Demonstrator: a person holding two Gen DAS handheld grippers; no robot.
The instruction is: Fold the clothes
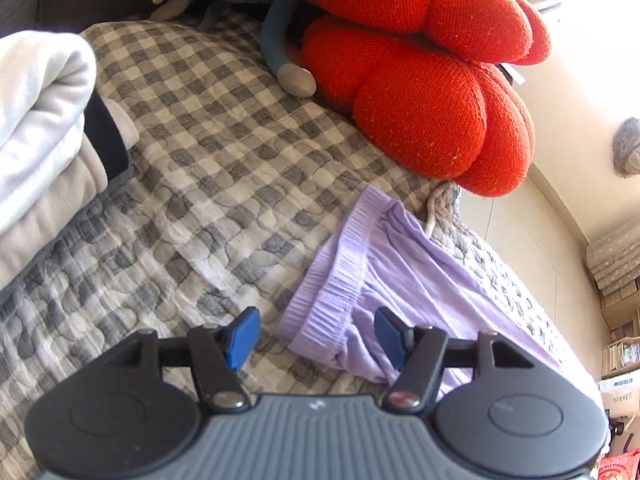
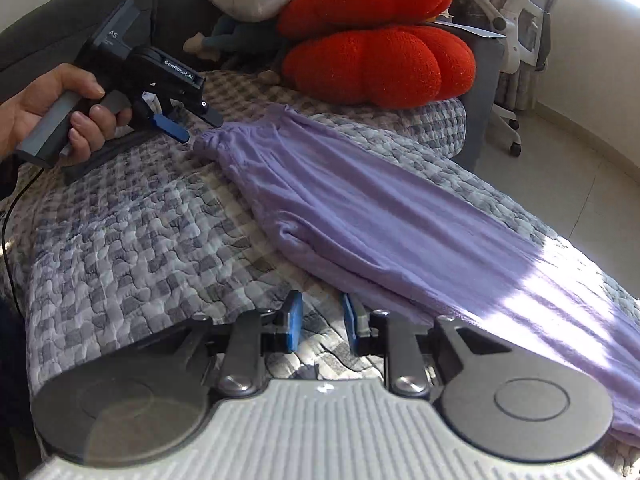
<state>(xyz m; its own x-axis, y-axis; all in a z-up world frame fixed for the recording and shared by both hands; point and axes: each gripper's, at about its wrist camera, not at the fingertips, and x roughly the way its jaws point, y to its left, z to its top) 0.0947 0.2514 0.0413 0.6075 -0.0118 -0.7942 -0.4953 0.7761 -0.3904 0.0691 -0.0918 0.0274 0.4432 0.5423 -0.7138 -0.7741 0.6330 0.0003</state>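
Lilac trousers (image 2: pixel 360 216) lie stretched out on a grey checked quilt (image 2: pixel 132 232), with the elastic waistband (image 1: pixel 340 276) at the far end. My left gripper (image 1: pixel 316 336) is open, its blue pads on either side of the waistband's near corner, close above it. In the right wrist view the left gripper (image 2: pixel 192 126) shows at the waistband, held by a hand. My right gripper (image 2: pixel 320 322) is open and empty, low over the quilt beside the trousers' lower leg edge.
Two red cushions (image 2: pixel 380 64) and a blue plush toy (image 1: pixel 276 40) lie at the back of the sofa. Folded white and beige clothes (image 1: pixel 40 132) are stacked at the left. The sofa edge and floor (image 2: pixel 560 168) lie to the right.
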